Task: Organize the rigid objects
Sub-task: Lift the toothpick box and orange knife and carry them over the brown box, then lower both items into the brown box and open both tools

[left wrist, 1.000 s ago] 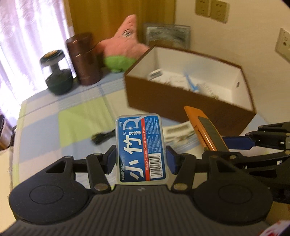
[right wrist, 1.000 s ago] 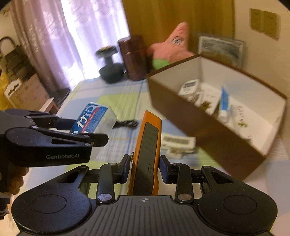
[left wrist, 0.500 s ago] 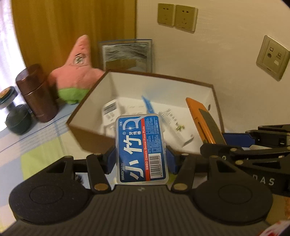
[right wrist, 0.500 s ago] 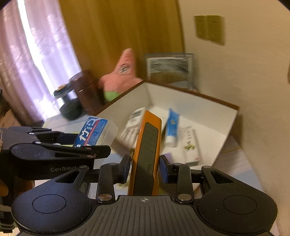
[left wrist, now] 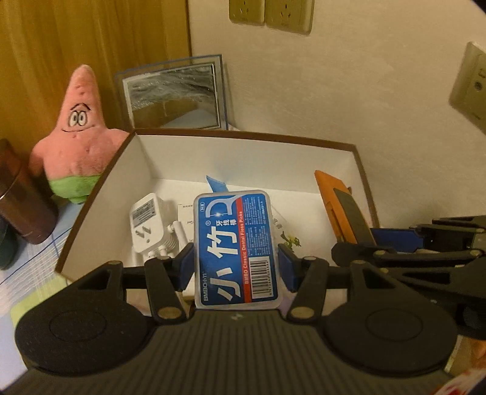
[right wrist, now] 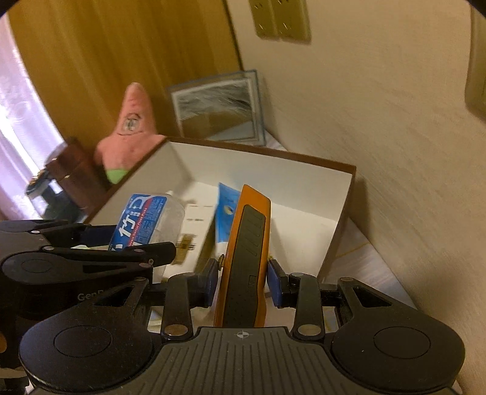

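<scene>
We are holding the left tongs (left wrist: 236,267) clamped on the dental floss box (left wrist: 236,246), the right tongs (right wrist: 243,281) on the utility knife (right wrist: 244,258); lowering both into the cardboard box (left wrist: 243,135), releasing gently.

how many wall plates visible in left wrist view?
3. Two wall plates side by side at the top, and; a third at the right edge, partly cut off. More may lie outside the frame.

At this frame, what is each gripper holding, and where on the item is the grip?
Left gripper: blue floss pick box, clamped across its long sides near the lower half. Right gripper: orange utility knife, clamped across the handle's sides.
</scene>
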A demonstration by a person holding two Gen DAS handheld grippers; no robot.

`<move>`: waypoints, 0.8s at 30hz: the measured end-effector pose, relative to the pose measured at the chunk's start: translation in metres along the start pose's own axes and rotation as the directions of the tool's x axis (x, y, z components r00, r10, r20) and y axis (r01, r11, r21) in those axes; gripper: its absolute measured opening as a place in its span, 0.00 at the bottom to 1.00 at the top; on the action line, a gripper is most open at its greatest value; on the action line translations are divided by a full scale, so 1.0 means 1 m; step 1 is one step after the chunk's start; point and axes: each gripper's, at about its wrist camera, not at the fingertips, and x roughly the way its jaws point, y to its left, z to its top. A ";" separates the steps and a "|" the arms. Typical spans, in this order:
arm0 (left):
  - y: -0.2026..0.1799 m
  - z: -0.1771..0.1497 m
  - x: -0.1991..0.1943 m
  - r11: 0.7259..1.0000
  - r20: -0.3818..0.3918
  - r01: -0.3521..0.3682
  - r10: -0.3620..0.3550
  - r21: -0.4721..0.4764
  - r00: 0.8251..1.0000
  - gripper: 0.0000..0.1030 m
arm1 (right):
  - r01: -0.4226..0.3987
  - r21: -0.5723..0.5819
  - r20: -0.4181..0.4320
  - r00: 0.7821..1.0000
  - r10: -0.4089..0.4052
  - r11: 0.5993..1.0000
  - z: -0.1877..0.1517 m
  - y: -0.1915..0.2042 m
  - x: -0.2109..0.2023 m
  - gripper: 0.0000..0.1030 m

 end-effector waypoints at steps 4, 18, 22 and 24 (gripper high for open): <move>0.001 0.008 0.023 1.000 -0.033 0.001 0.000 0.025 0.999 0.51 | 0.035 0.024 -0.039 0.999 -0.034 0.999 0.005 -0.005 0.020 0.30; 0.007 0.018 0.081 0.993 -0.132 0.047 -0.032 0.112 0.991 0.51 | 0.152 0.033 -0.116 0.982 -0.147 0.988 0.011 -0.013 0.061 0.30; 0.008 0.022 0.087 0.992 -0.130 0.049 -0.034 0.120 0.991 0.51 | 0.174 0.029 -0.114 0.979 -0.170 0.984 0.015 -0.012 0.067 0.31; 0.008 0.023 0.089 0.991 -0.132 0.049 -0.032 0.123 0.991 0.51 | 0.180 0.026 -0.112 0.978 -0.176 0.983 0.016 -0.012 0.069 0.31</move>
